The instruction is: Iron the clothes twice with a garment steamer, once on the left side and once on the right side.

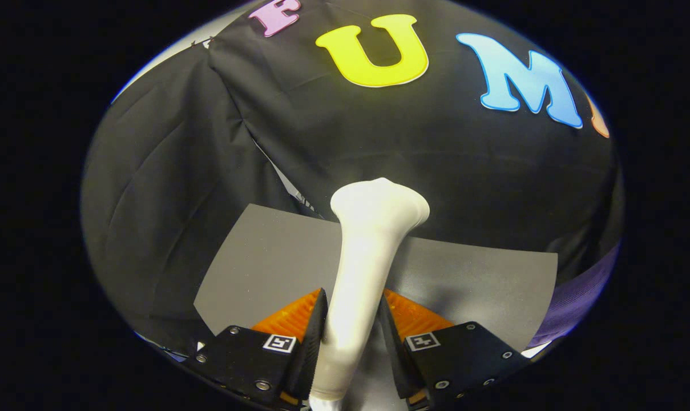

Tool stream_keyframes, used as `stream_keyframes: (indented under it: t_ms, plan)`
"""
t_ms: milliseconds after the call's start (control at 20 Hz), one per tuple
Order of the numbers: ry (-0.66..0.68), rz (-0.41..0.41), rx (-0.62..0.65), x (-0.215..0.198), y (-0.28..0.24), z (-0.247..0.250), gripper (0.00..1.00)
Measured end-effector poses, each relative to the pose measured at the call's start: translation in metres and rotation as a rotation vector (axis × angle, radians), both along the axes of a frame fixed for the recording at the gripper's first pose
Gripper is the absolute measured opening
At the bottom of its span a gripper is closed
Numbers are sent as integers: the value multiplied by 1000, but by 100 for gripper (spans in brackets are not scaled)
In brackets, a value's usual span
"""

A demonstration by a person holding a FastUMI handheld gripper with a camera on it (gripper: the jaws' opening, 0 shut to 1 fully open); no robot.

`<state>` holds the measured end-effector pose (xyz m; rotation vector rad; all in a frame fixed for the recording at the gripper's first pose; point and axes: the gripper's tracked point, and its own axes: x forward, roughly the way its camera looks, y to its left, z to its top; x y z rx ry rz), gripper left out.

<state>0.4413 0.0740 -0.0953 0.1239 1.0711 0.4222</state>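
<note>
Steamer (363, 268) and tongs were what I read first: I had the gripper (353, 337) closed on the white handle, both fingers pressing its sides, so the tongs stood open only by the handle's width. Its long axis ran from between the fingers away toward 12 o'clock, flaring into the head beyond the fingertips. From 9 o'clock, black cloth (168, 188) hung in folds; the grey sheet (253, 262) lay under and behind the steamer, reaching to 3 o'clock, with a purple strip (578, 297) past its edge. I could not make out any garment, so I judged neither pass had begun.
</note>
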Motion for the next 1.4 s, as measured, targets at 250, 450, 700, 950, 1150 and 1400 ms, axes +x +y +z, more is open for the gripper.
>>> stream_keyframes:
  t_ms: [250, 450, 700, 950, 1150, 1400]
  plan:
    - [64, -21, 85, -9, 11, -5, 49]
    - [-10, 4, 87, -36, 15, 8, 38]
    - [-122, -11, 86, -81, -1, 29, 36]
    - [-201, -72, 98, -126, -25, 53, 36]
    - [-241, -108, 108, -169, -42, 70, 36]
    - [-313, -163, 90, -231, -69, 86, 36]
